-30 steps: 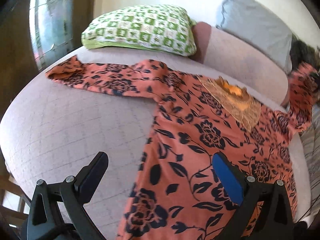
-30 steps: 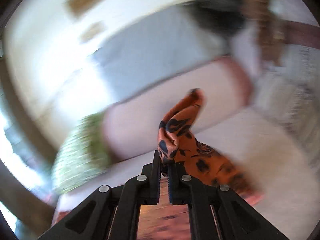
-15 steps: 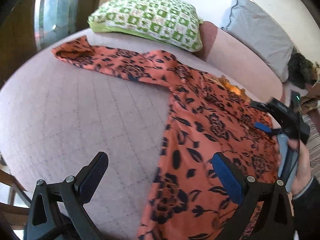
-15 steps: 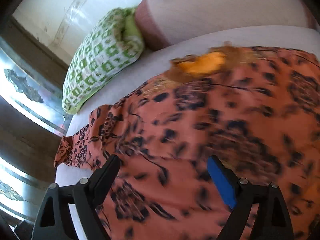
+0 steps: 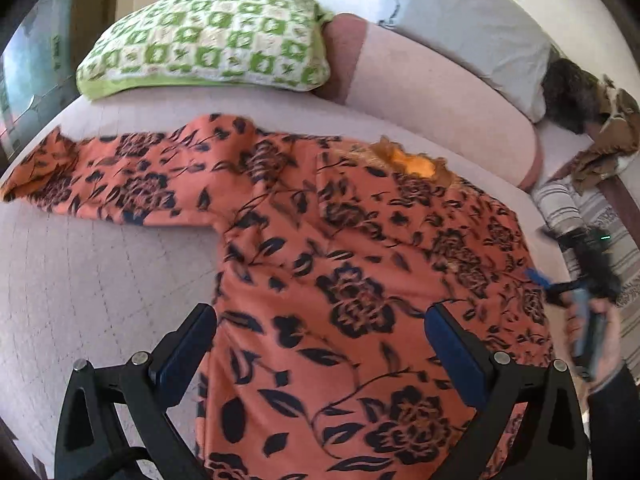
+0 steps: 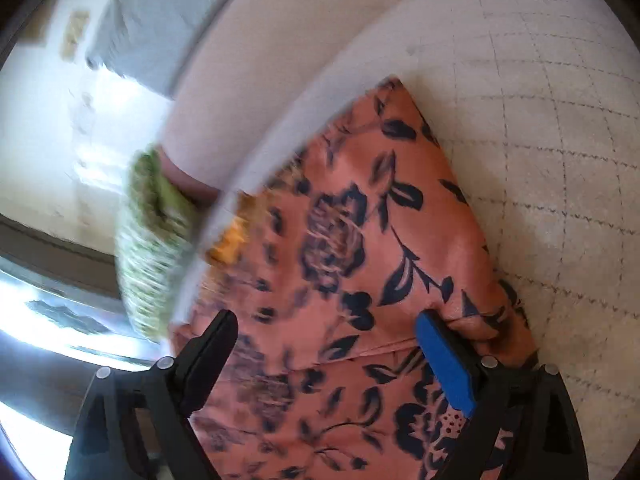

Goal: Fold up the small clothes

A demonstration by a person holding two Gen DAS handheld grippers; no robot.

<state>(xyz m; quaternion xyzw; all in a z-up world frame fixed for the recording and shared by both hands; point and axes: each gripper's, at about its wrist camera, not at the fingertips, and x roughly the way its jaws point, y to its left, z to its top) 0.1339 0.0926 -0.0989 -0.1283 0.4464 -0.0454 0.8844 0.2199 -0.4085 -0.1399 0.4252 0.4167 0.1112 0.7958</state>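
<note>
An orange top with a dark flower print (image 5: 340, 264) lies flat on the pale quilted bed (image 5: 92, 280). Its left sleeve (image 5: 104, 176) stretches out to the left; its right sleeve is folded in over the body. The yellow neck opening (image 5: 412, 164) points to the far side. My left gripper (image 5: 320, 340) is open and empty above the lower body of the top. My right gripper (image 6: 328, 344) is open and empty above the top's right folded edge (image 6: 448, 184); it also shows in the left wrist view (image 5: 576, 284), blurred.
A green and white checked pillow (image 5: 208, 36) lies at the far left of the bed. A pink bolster (image 5: 436, 92) and a grey pillow (image 5: 472, 20) lie behind the top. A dark bundle (image 5: 568, 92) and striped cloth (image 5: 612, 240) are at the right.
The right gripper let go of the right sleeve, which now lies folded over the body, opened, and drew back to the top's right edge. The left gripper stayed open and moved in a little.
</note>
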